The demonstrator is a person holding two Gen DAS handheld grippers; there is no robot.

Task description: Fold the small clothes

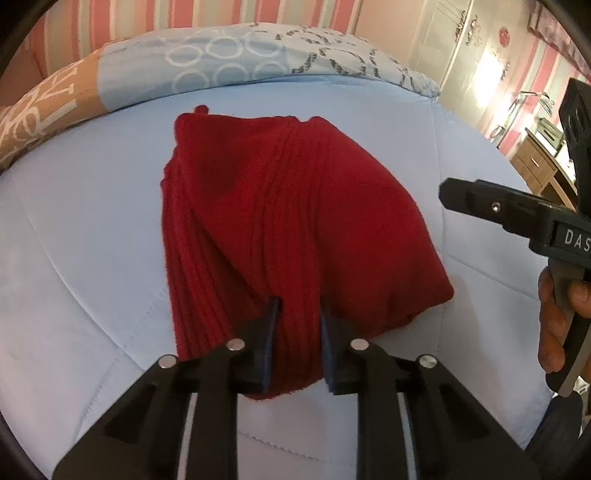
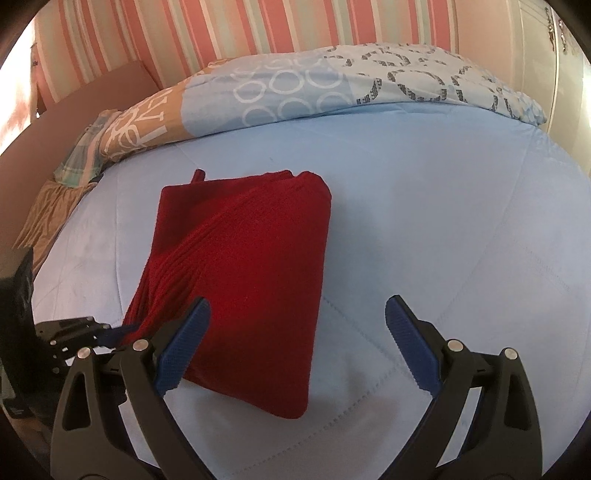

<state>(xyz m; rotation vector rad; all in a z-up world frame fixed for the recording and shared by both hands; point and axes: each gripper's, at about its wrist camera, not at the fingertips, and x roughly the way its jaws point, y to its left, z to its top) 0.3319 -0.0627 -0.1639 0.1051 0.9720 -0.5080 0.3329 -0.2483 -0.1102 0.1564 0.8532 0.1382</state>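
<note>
One red knitted garment (image 1: 280, 229) lies folded on the blue bedspread (image 1: 92, 221). The left gripper (image 1: 297, 314) pinches its near edge. The right gripper (image 2: 297, 321) hangs with its jaws wide apart over the garment's near right corner, holding nothing.

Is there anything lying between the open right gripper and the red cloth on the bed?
Nothing visible. The right gripper hangs open over the red cloth's near right edge, with only bare blue sheet around it. The left gripper is shut on the cloth's near left edge, off to the side, not in the way.

Pink-striped wall (image 2: 229, 33) behind a blue-sheeted bed (image 2: 424, 192); wooden dresser (image 1: 533, 162) at right.
</note>
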